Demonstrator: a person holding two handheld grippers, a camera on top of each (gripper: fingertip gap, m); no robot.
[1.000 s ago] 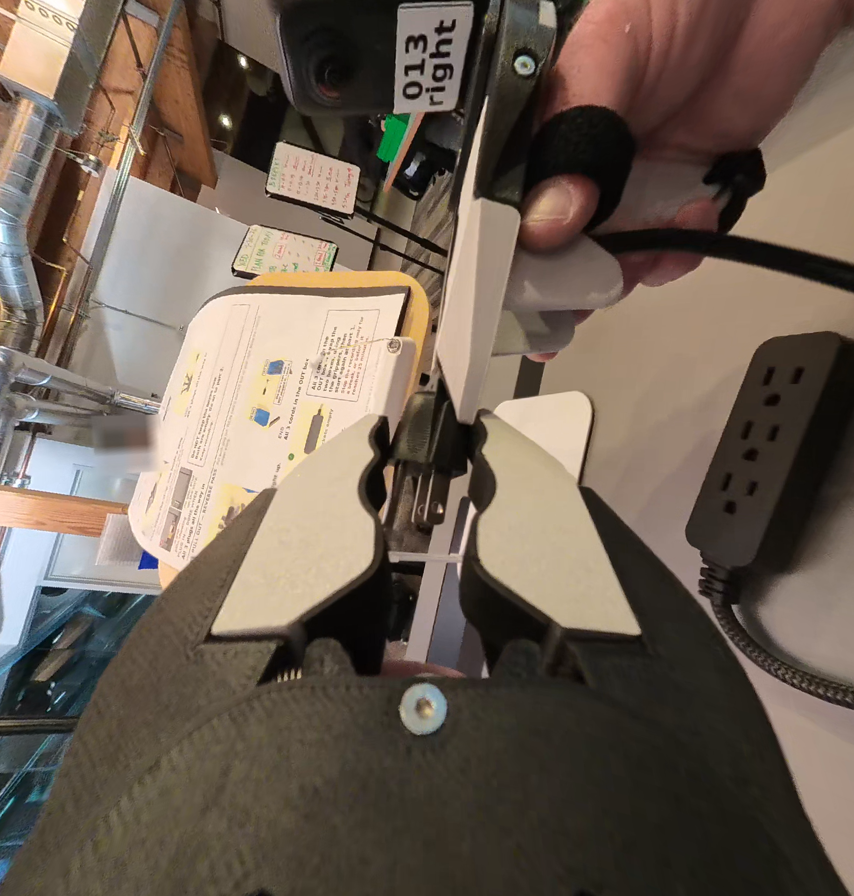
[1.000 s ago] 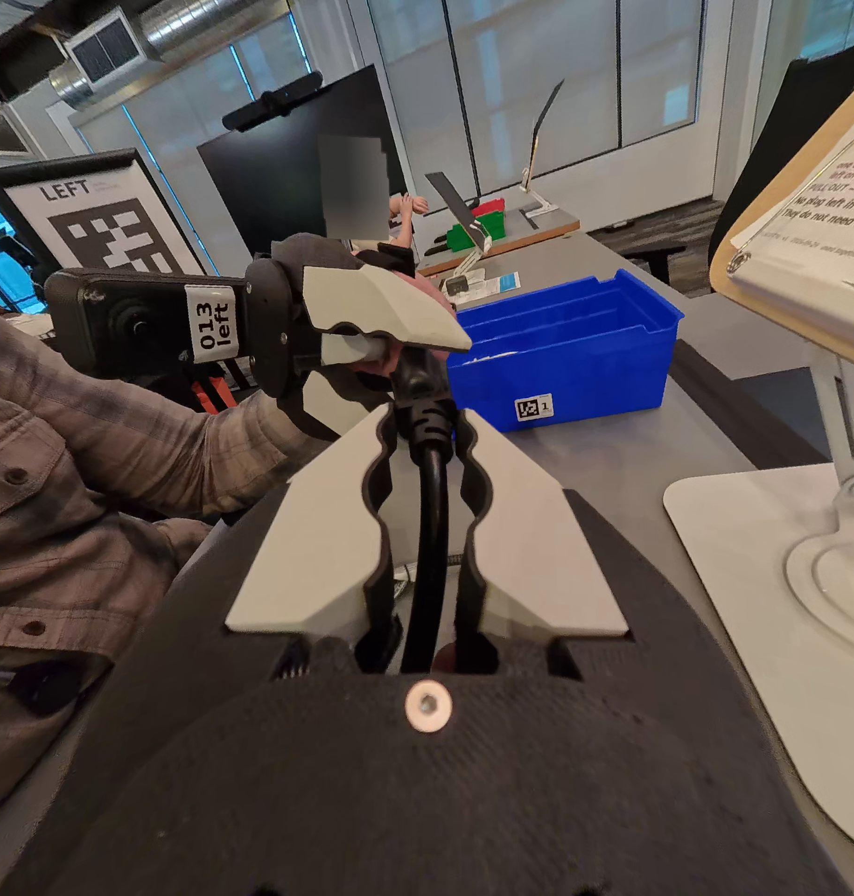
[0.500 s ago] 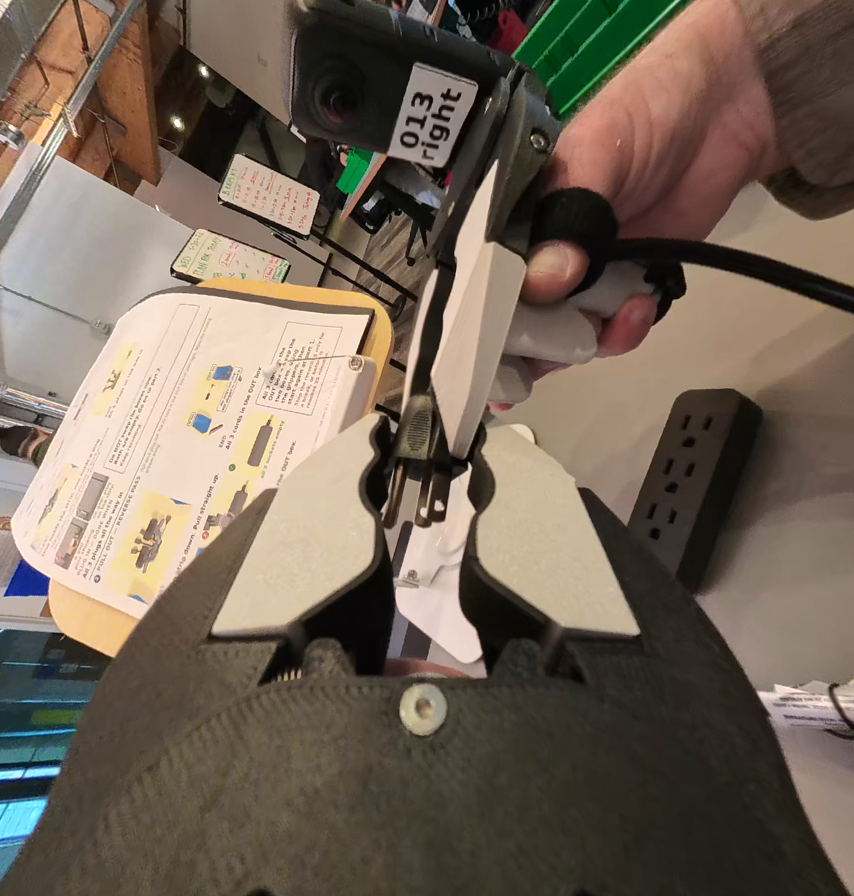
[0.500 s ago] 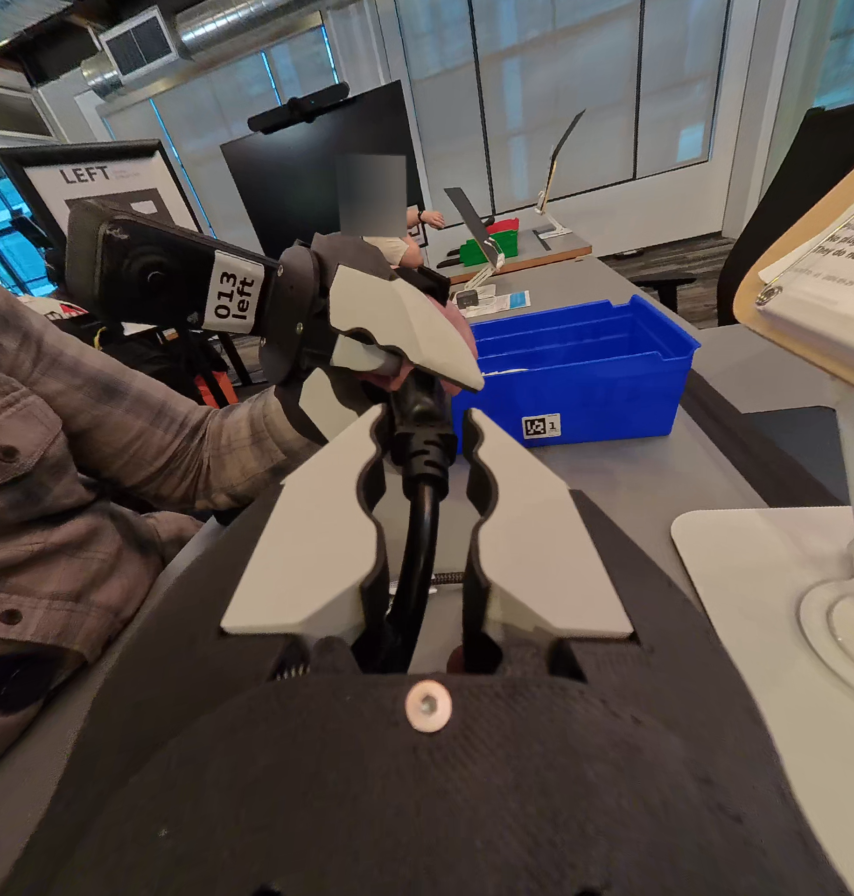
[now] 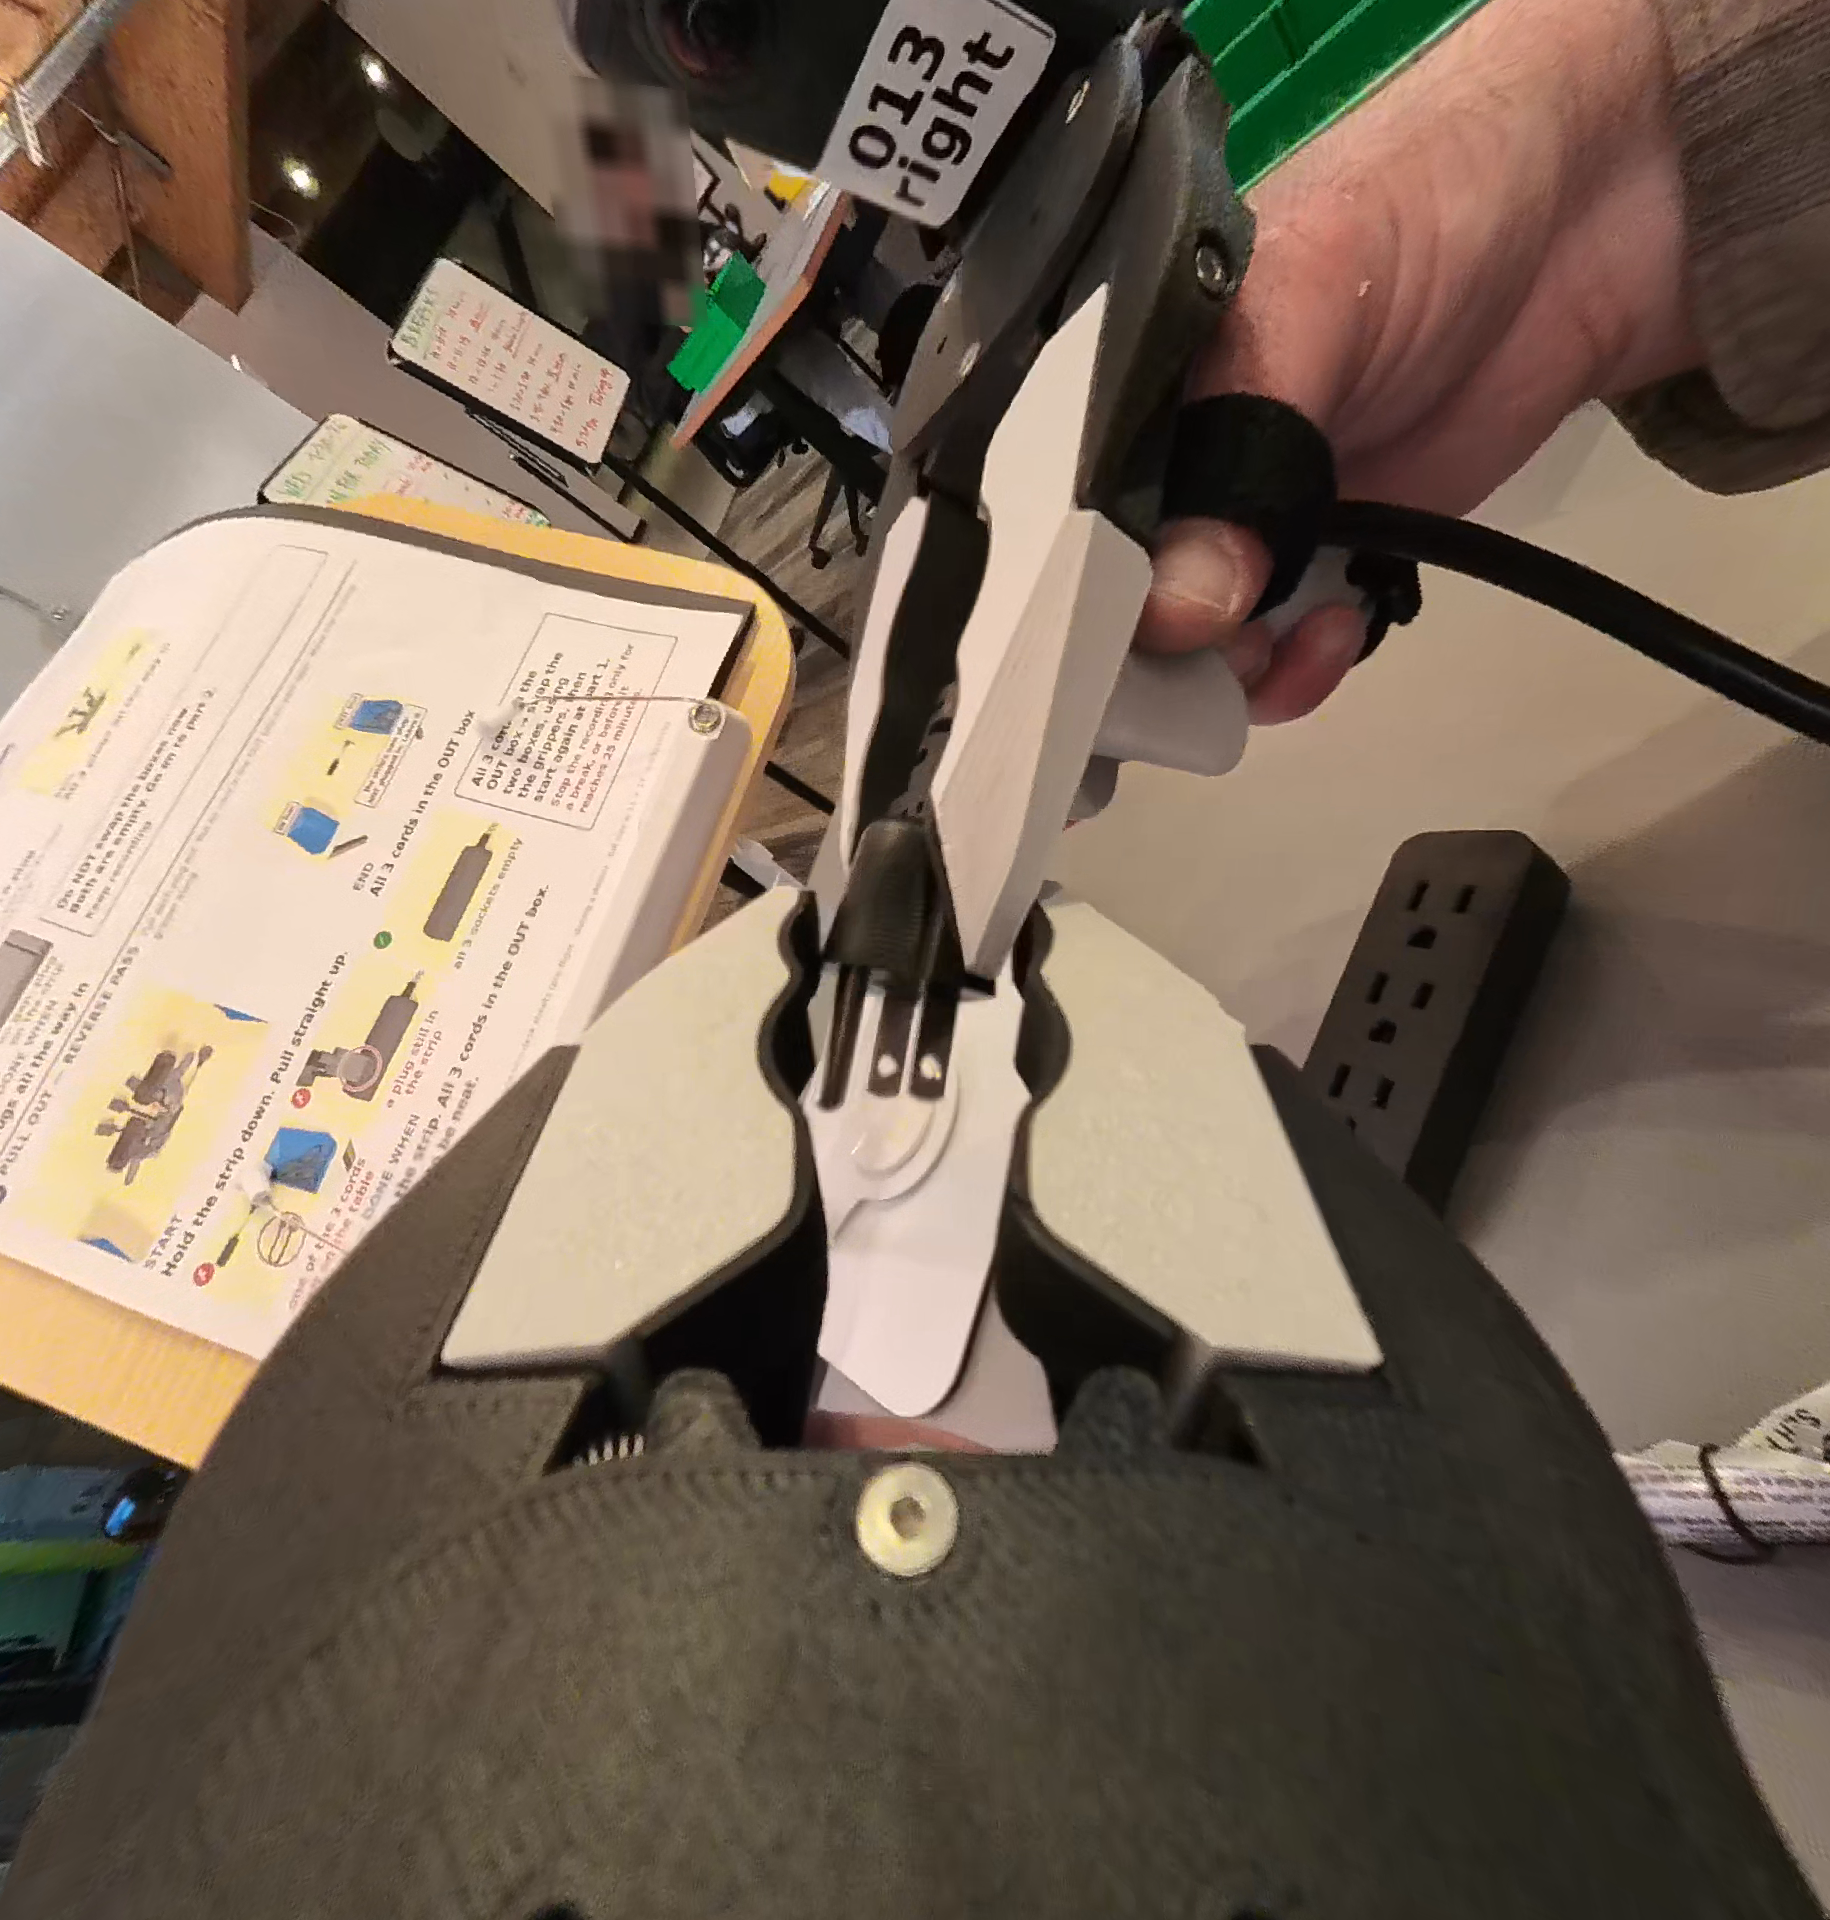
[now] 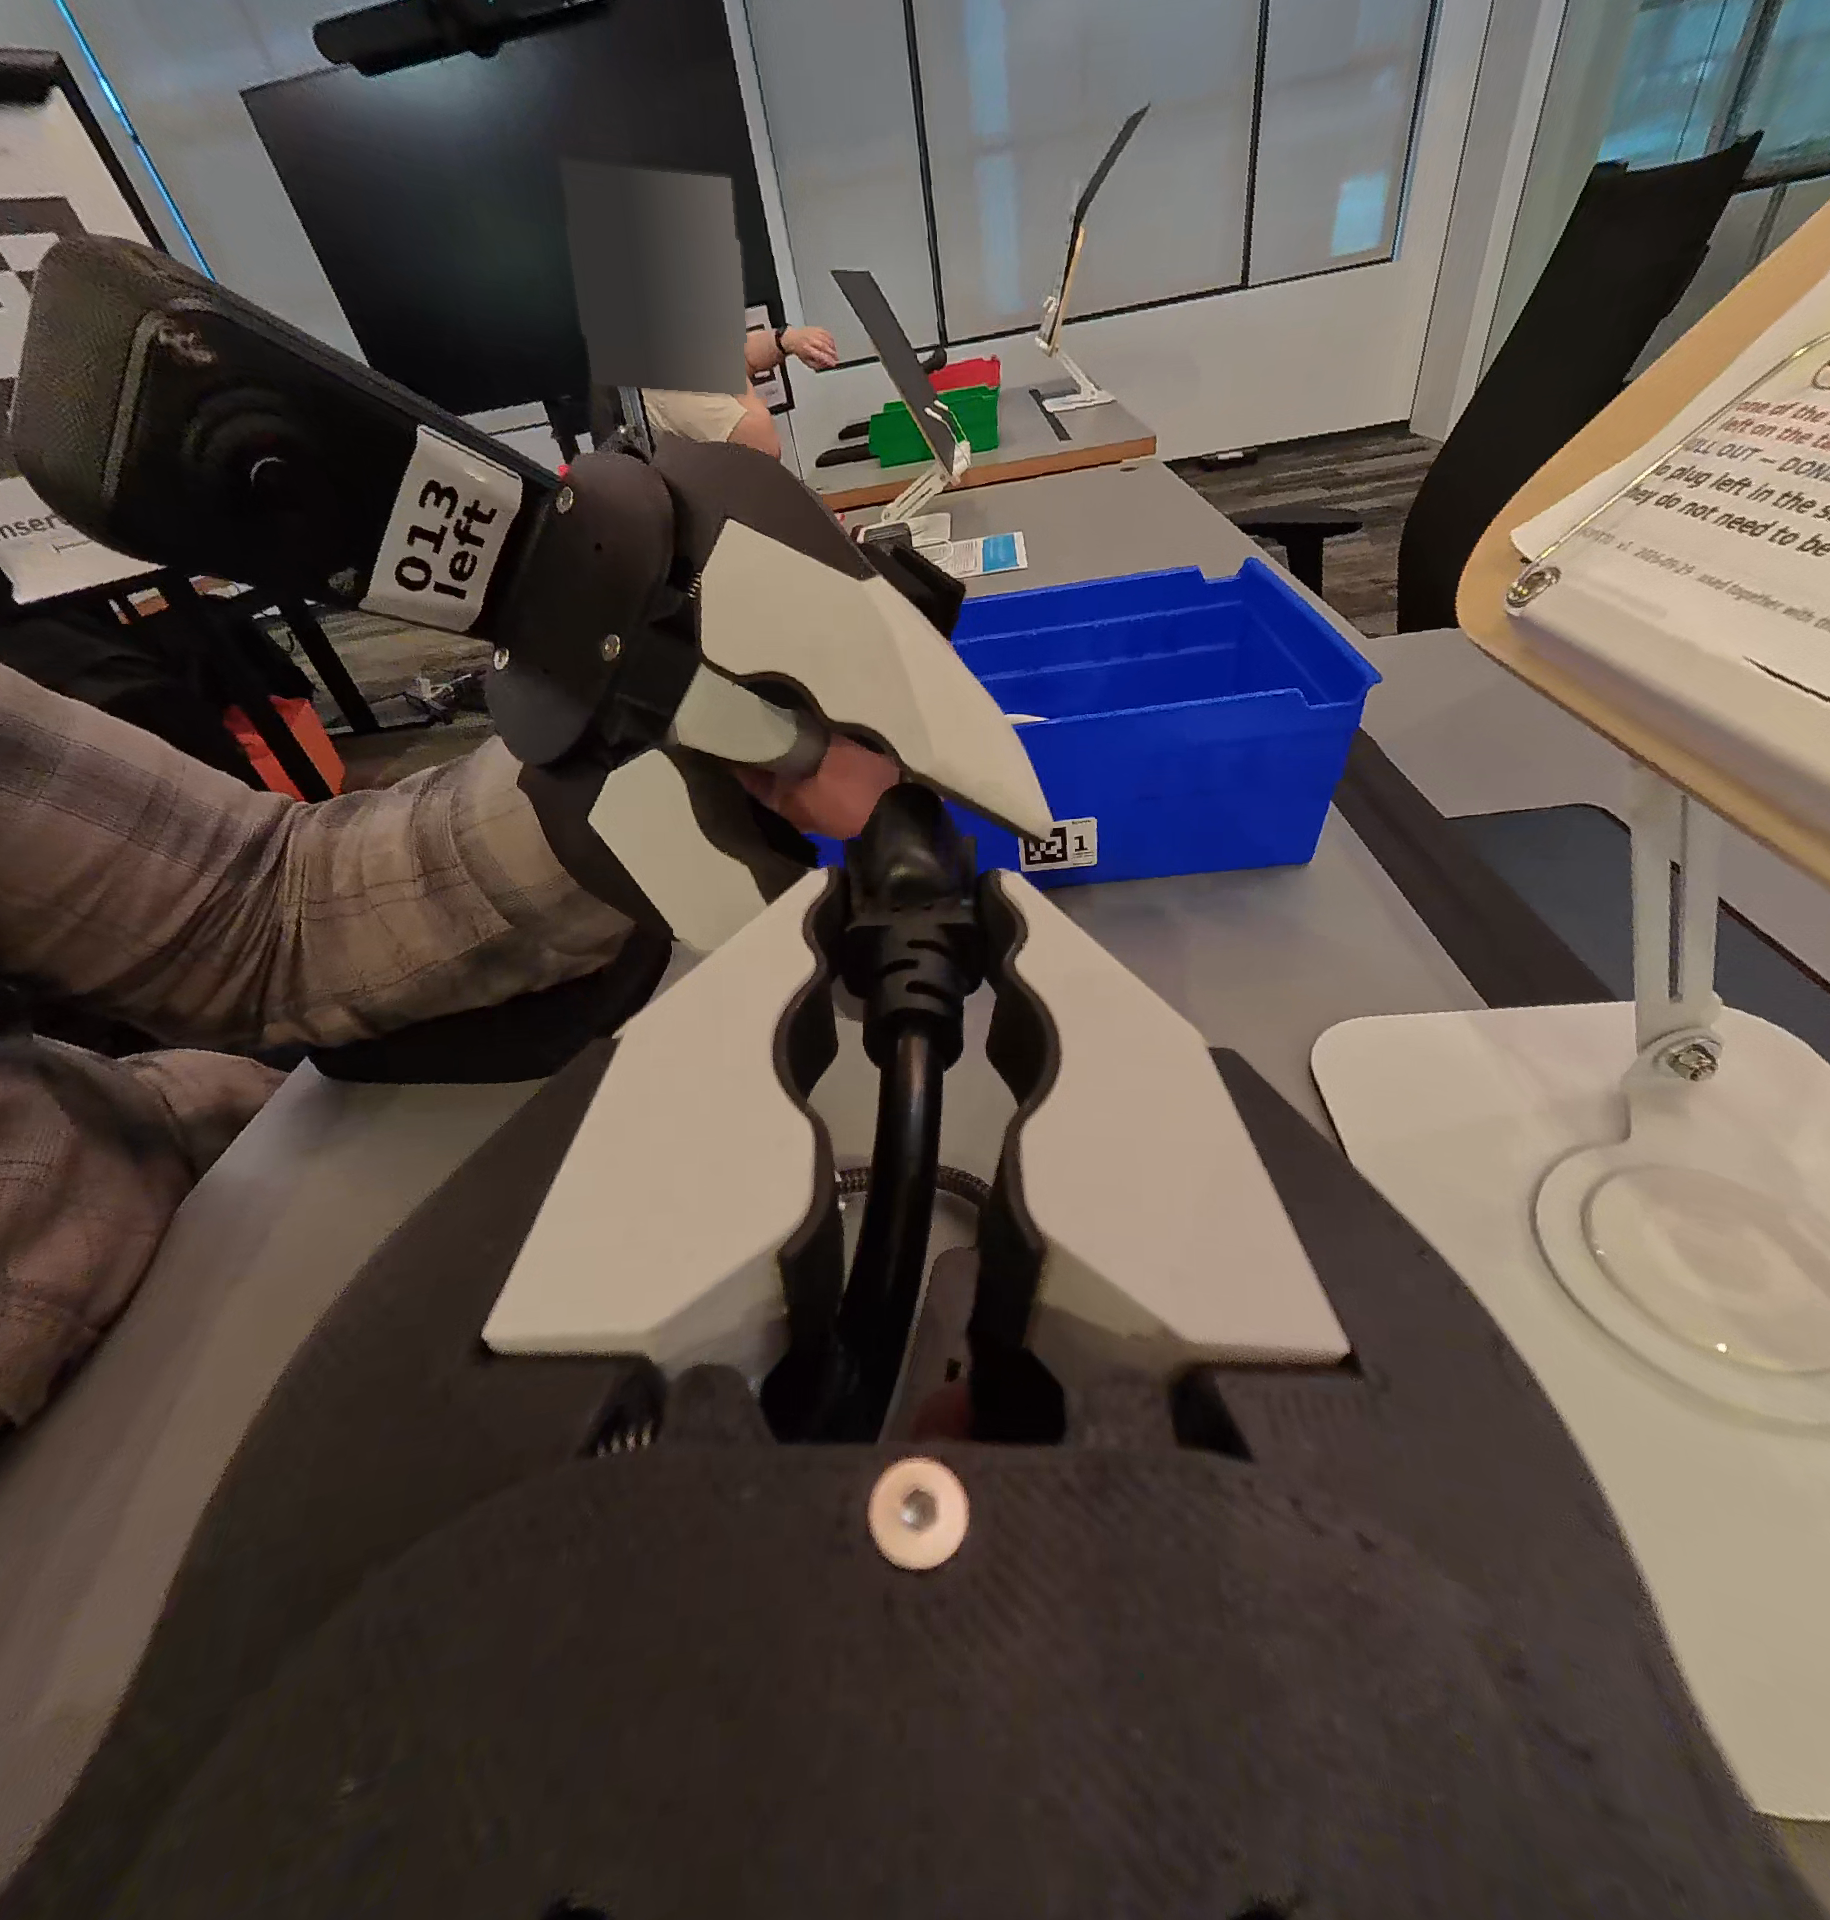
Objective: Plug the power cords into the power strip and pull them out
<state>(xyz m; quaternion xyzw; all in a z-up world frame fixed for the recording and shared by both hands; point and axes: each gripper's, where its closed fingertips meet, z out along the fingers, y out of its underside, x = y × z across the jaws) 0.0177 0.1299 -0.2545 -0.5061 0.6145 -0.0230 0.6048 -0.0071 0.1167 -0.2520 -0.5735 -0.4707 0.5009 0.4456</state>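
A black plug (image 5: pixel 890 904) hangs with its prongs pointing toward the camera, between my left gripper's (image 5: pixel 916 935) fingertips. The left jaws stand apart around the prongs and do not press them. My right gripper (image 6: pixel 916 914) is shut on the plug's ribbed neck (image 6: pixel 911 956), and it shows from above in the left wrist view (image 5: pixel 921 883). The black cord (image 5: pixel 1617 634) runs off to the right past the person's hand. The black power strip (image 5: pixel 1441 997) lies on the grey table to the right, with its sockets showing empty.
A blue bin (image 6: pixel 1202 748) stands on the table behind the plug. An instruction sheet on a wooden board (image 5: pixel 267 883) stands on a white-based stand (image 6: pixel 1617 1195) at the right. A banded paper roll (image 5: pixel 1742 1496) lies near the strip. The grippers are tip to tip, or close to it.
The plug has drawn back out of my left jaws, so its prongs now show between the fingertips. Both grippers have tilted, and the power strip sits farther right in the left wrist view.
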